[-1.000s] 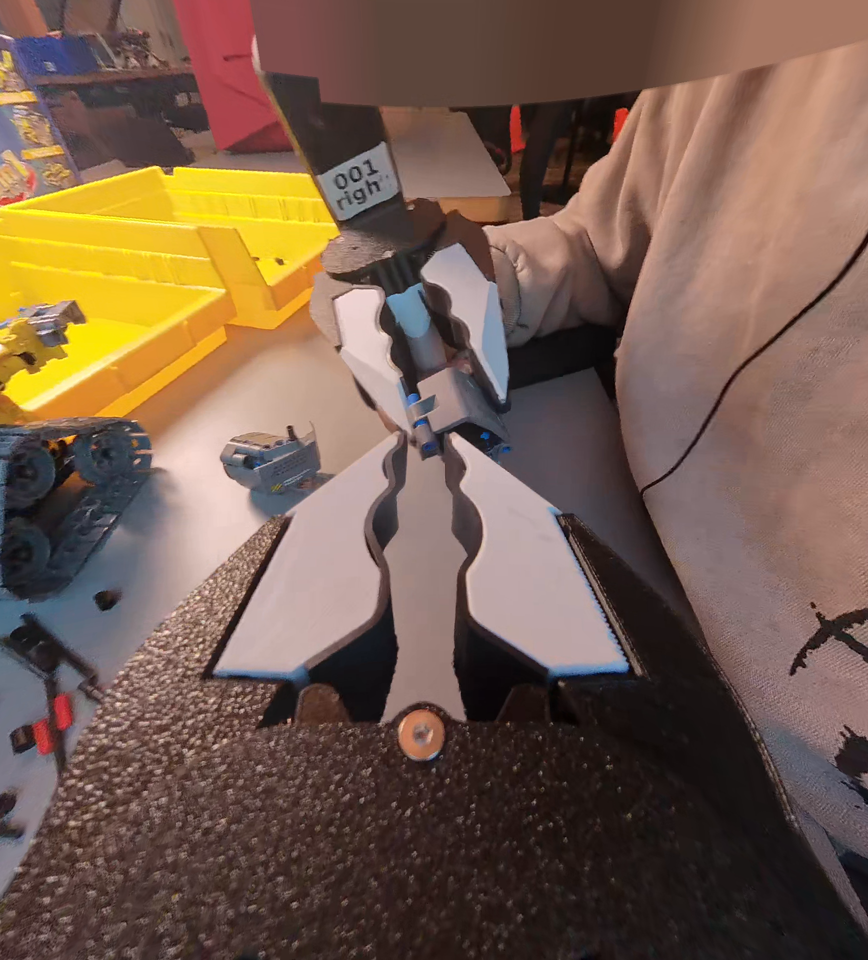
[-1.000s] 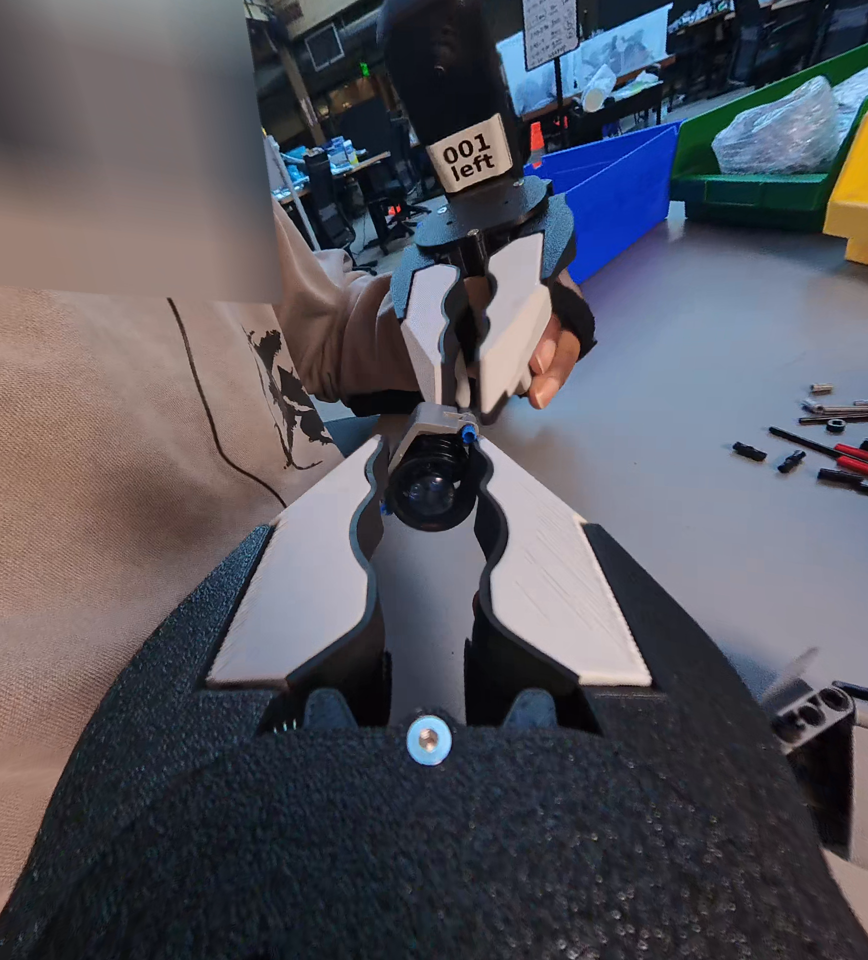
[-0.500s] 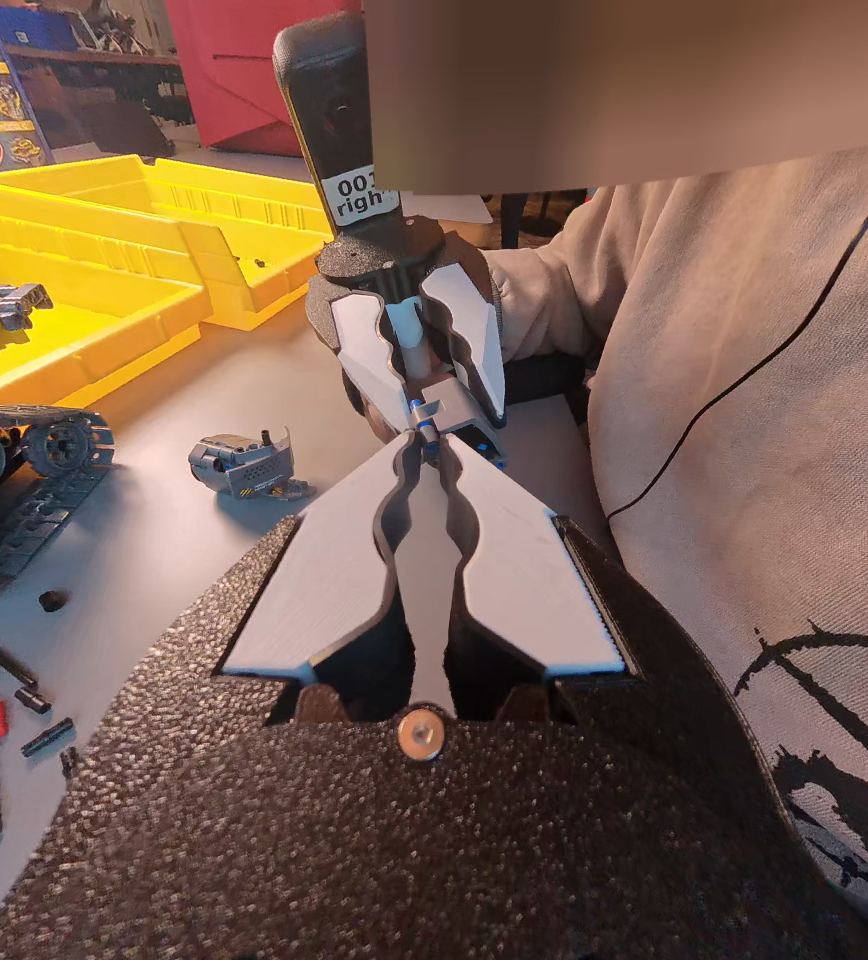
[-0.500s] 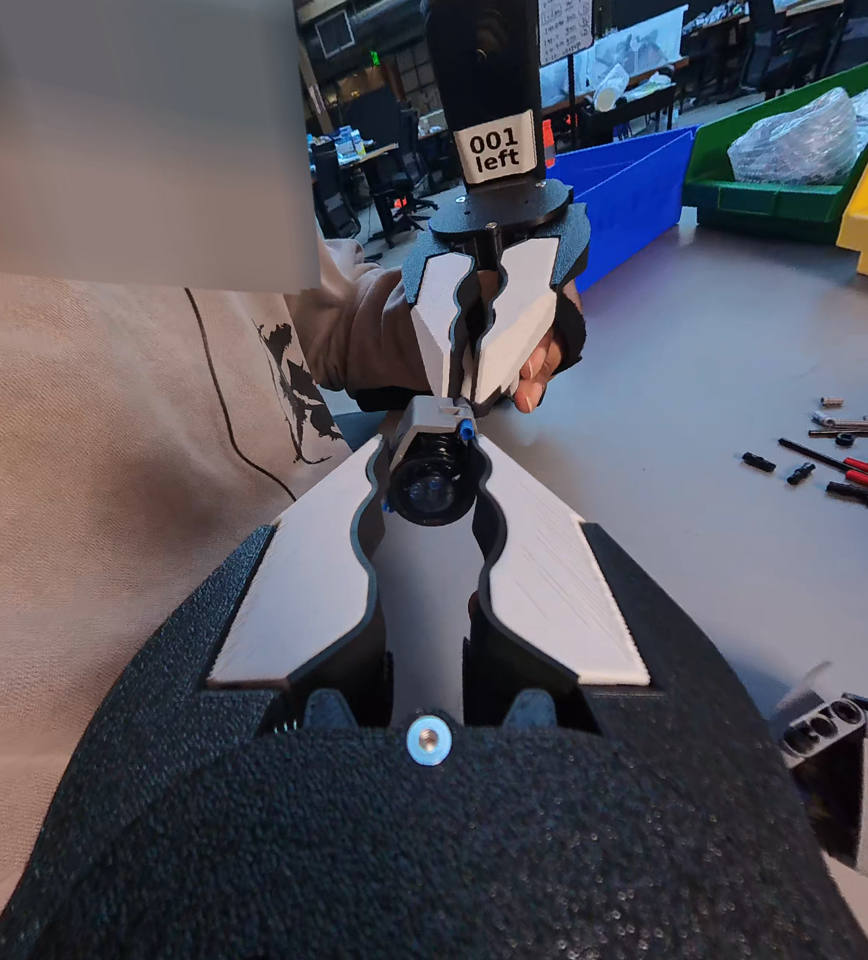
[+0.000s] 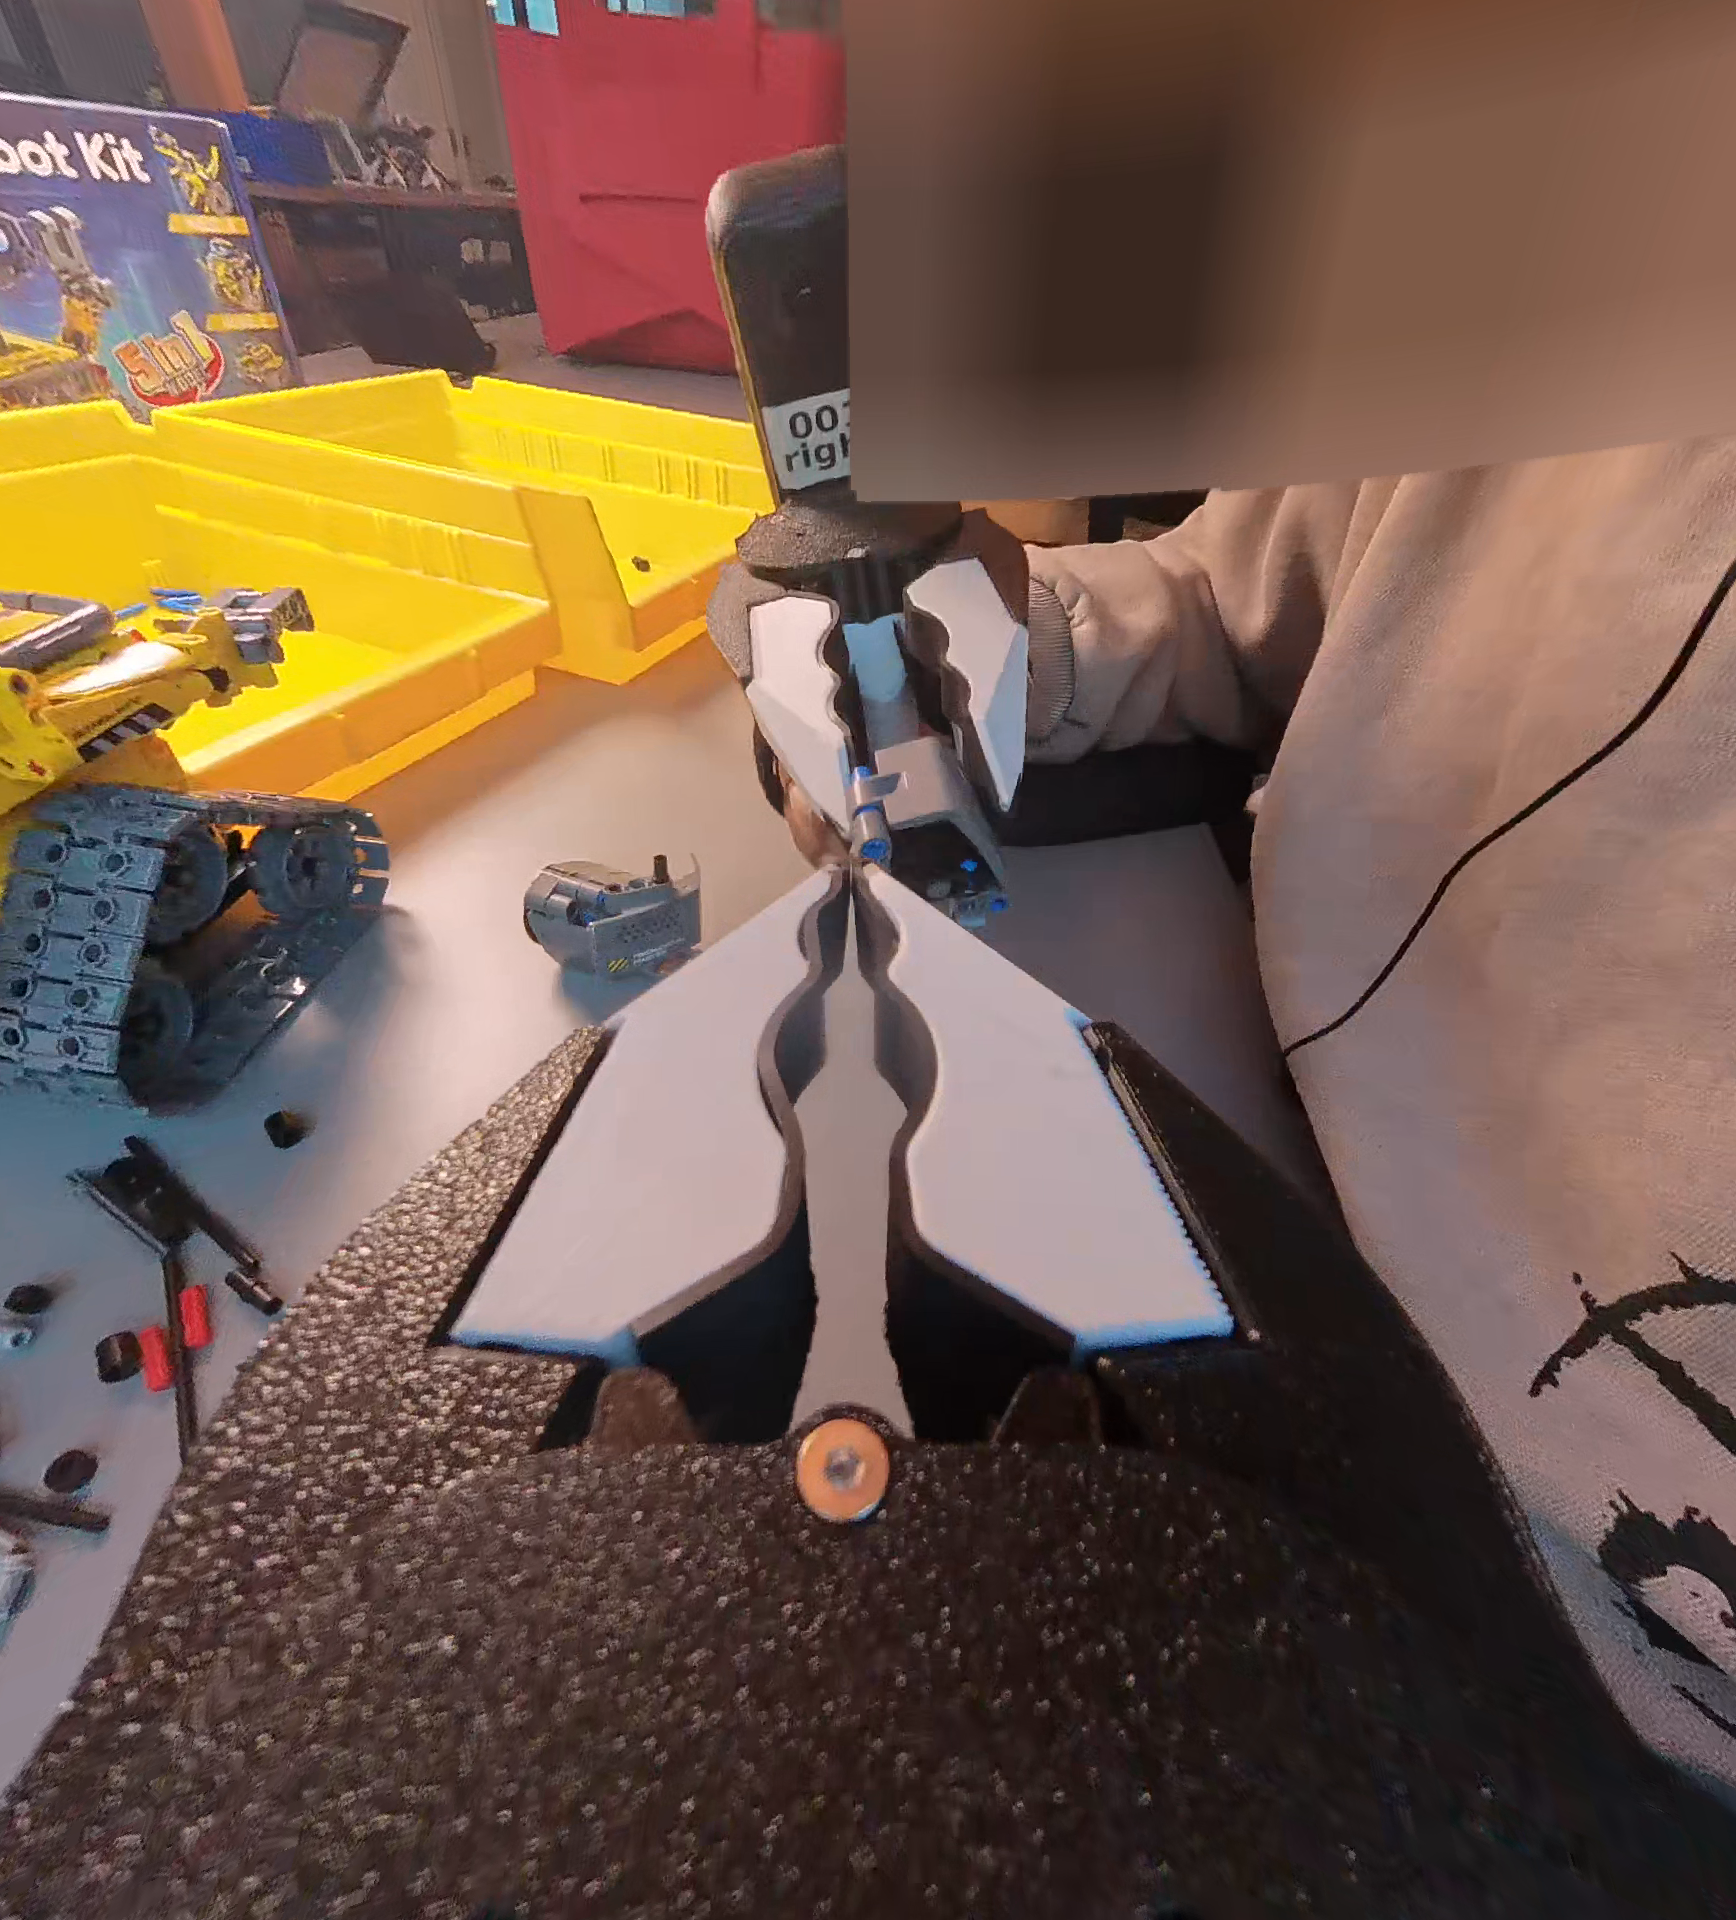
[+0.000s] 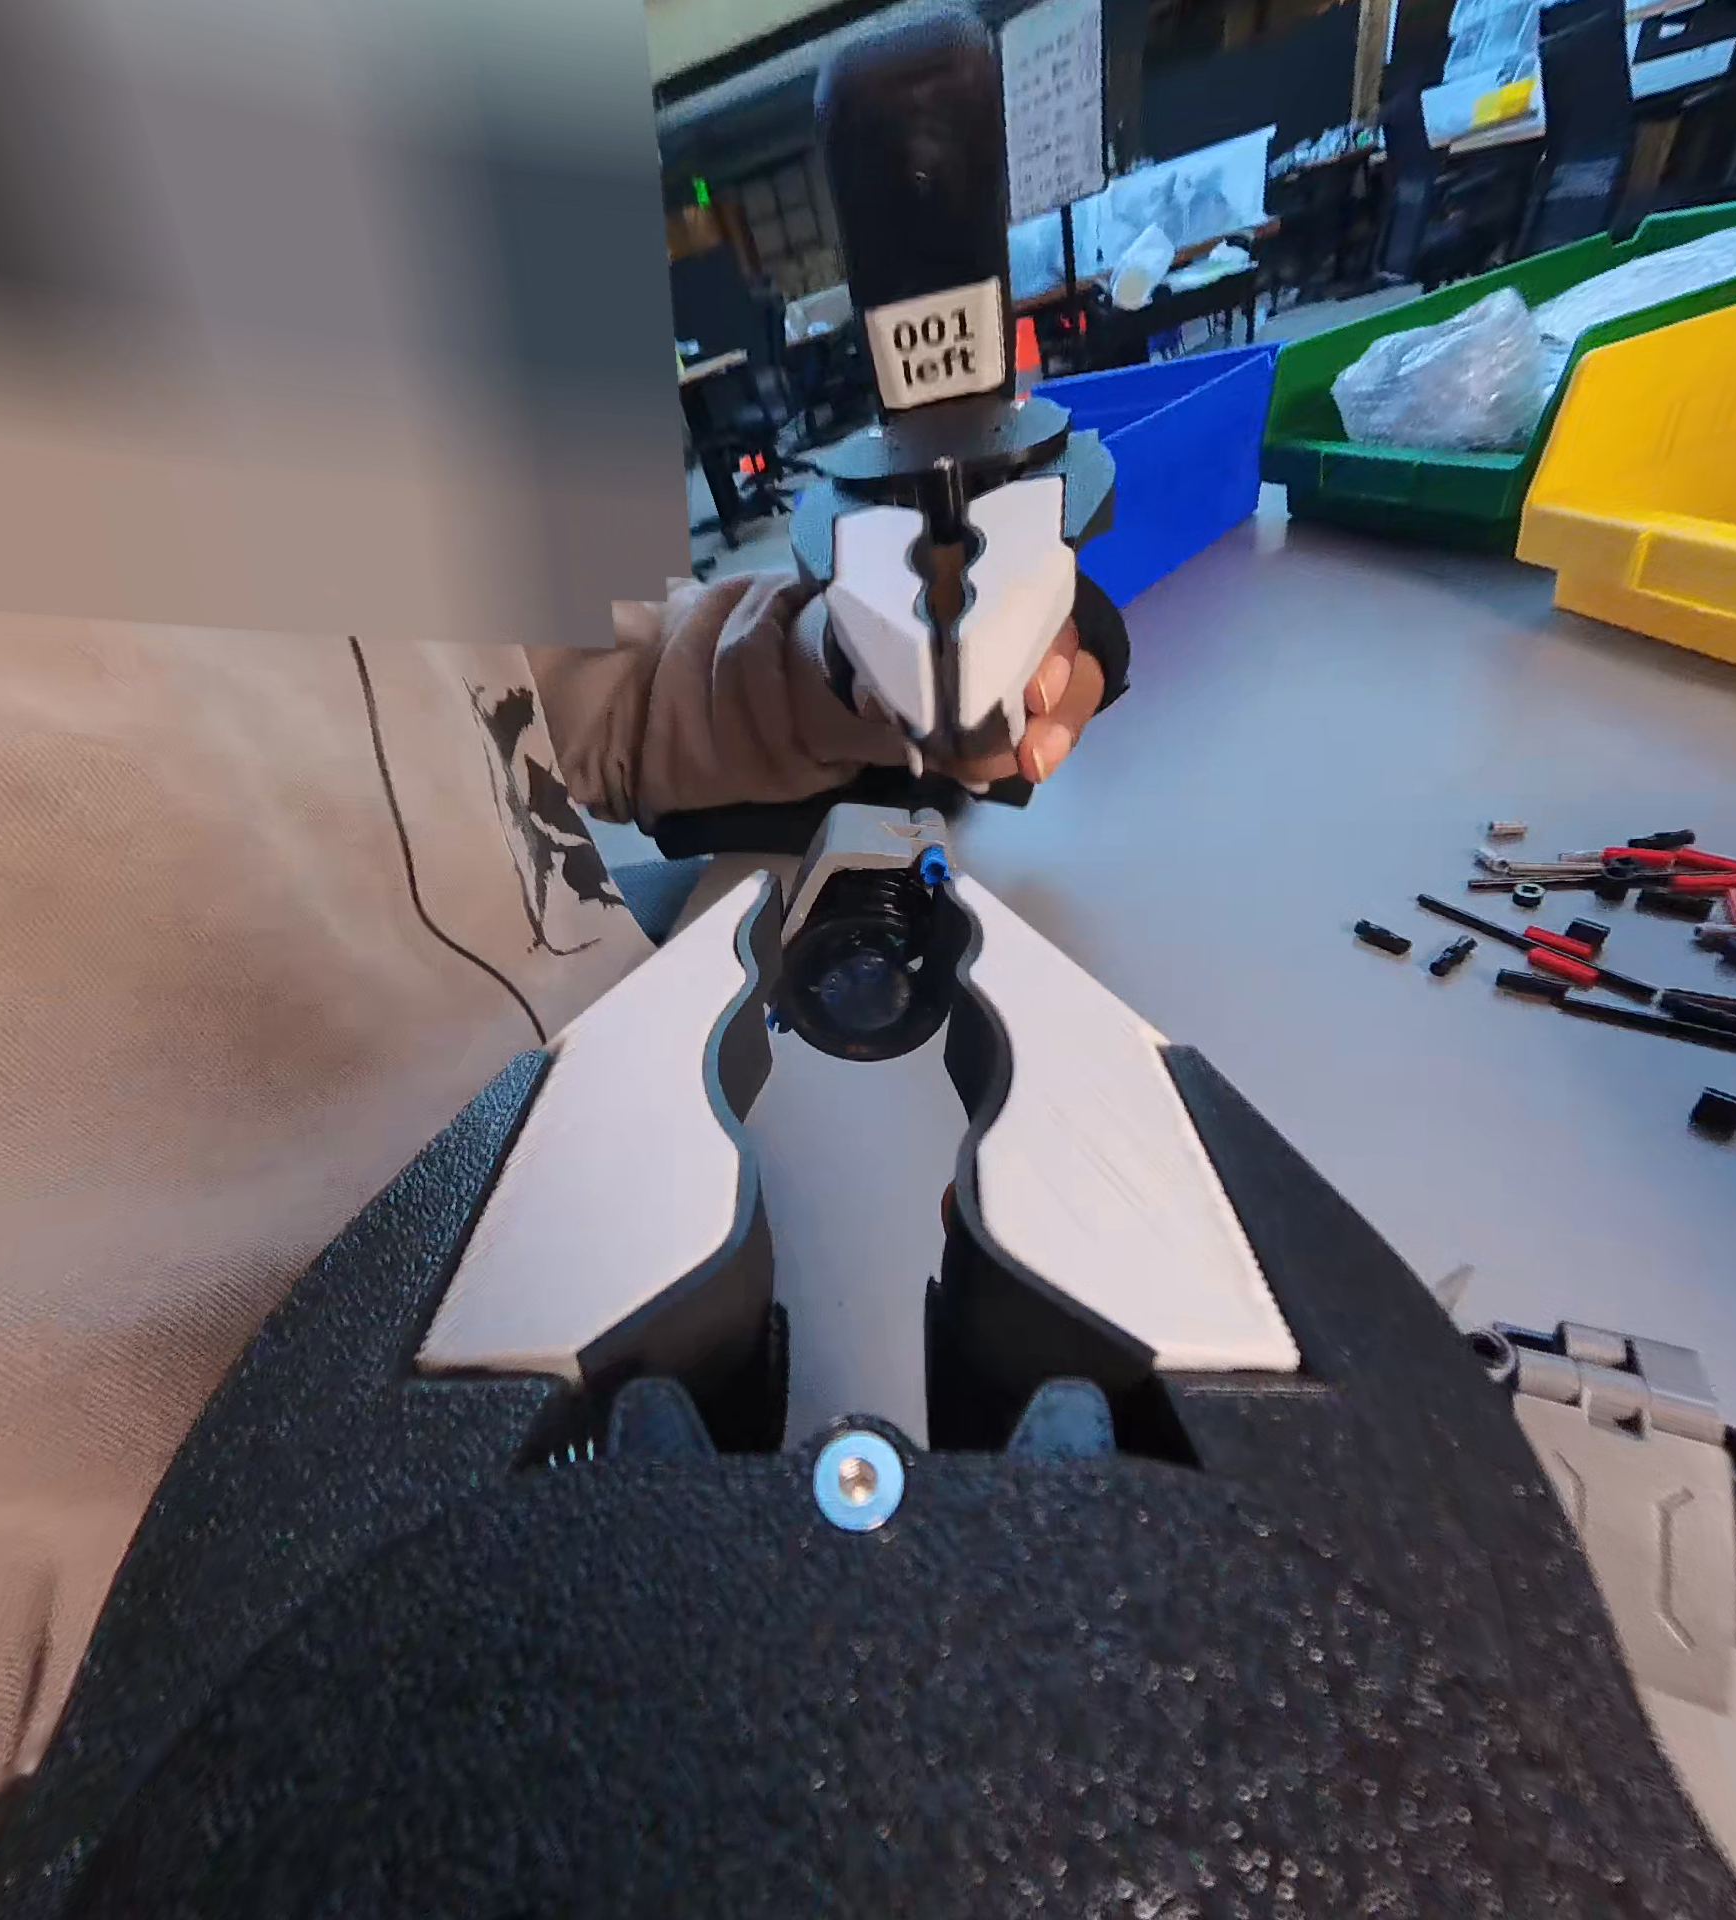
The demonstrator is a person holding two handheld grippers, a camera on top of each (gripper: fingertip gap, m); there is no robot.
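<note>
One table: grey top (image 5: pixel 552 790), carrying everything below; a person in a beige sweatshirt (image 5: pixel 1570 935) sits at its edge.
Several bins: yellow trays (image 5: pixel 407 540) beyond the left gripper; a blue bin (image 6: pixel 1176 436), a green bin (image 6: pixel 1415 478) and a yellow bin (image 6: pixel 1695 499) beyond the right one.
Printed box: stands upright behind the yellow trays (image 5: pixel 85 260).
Tracked vehicle: yellow body on grey link tracks (image 5: pixel 95 831), on the table well apart from both grippers.
Right gripper: (image 6: pixel 862 904) fingers narrowed onto the held part, clamped on its two sides; it points at the left gripper, level over the table near the person's chest.
Left gripper: (image 5: pixel 851 883) fingers drawn almost together with only a thin slit and nothing between them; the tips face the held part, just short of it (image 6: pixel 939 743); a hand (image 6: pixel 1051 707) wraps its grip.
Held part: grey housing over a black ribbed barrel ending in a round, glassy black face (image 6: pixel 859 987), with small blue pins at its corners; raised off the table between the two grippers, its blue-pinned end toward the left gripper (image 5: pixel 905 790).
Grey module: small block lying on the table near the left gripper (image 5: pixel 615 914).
Grey panel: beside the right gripper's body (image 6: pixel 1653 1507).
Loose pieces: black and red pins and axles scattered on the table (image 6: pixel 1674 883).
</note>
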